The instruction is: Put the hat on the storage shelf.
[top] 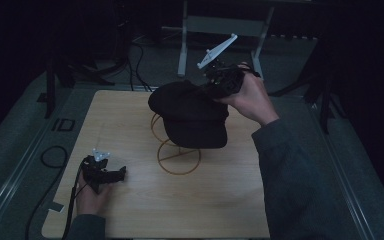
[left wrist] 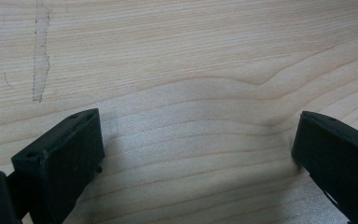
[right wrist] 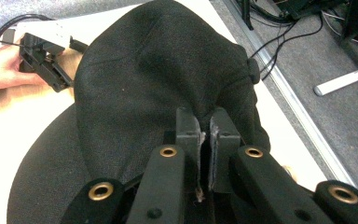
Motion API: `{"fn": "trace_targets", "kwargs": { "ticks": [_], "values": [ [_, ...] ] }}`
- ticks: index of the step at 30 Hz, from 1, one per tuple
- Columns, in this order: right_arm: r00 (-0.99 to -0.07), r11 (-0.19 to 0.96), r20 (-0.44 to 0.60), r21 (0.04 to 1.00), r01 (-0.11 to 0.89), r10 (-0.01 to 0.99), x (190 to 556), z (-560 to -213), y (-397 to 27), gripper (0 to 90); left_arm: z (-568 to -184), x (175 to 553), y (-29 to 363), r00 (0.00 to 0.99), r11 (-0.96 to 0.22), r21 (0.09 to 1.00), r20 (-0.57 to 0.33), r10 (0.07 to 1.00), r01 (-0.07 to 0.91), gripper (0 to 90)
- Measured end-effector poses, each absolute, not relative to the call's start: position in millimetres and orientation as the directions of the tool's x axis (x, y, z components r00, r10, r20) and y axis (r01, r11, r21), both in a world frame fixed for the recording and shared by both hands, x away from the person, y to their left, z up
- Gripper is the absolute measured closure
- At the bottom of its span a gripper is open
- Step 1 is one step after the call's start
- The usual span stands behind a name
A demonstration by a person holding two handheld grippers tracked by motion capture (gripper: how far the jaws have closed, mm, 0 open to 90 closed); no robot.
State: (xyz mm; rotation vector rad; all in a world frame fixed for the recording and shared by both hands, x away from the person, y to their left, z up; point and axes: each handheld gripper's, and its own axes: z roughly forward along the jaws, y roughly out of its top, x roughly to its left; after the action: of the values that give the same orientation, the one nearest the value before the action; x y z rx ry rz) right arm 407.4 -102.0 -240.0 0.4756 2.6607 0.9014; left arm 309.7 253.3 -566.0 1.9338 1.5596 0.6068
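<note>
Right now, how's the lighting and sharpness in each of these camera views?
High view: dim, surroundings nearly black, cap reads as a dark mass. Left gripper view: bright, wood grain crisp, the near jaws soft. Right gripper view: well lit, cap weave sharp, right gripper pinching it.

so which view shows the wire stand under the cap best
The high view: the gold wire stand shows its ring base and coil beneath the black cap. In the right gripper view the cap covers it. The left gripper view faces bare tabletop.
</note>
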Motion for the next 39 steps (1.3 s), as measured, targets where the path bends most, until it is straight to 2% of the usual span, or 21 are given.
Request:
{"fn": "trace_targets", "kwargs": {
  "ticks": [22, 39],
  "values": [
    [-0.919, 0.777, -0.158, 0.597, 0.201, 0.360, 406.3, -256.4, -83.6, 84.7, -566.0, 309.6, 253.3, 0.215, -0.152, 0.682, -0.008, 0.977, 0.715, 1.9],
    [-0.924, 0.815, -0.153, 0.536, 0.220, 0.350, 411.6, -277.6, -71.0, 83.0, -566.1, 309.7, 253.5, 0.216, -0.154, 0.684, -0.005, 0.976, 0.713, 1.9]
  ]
}}
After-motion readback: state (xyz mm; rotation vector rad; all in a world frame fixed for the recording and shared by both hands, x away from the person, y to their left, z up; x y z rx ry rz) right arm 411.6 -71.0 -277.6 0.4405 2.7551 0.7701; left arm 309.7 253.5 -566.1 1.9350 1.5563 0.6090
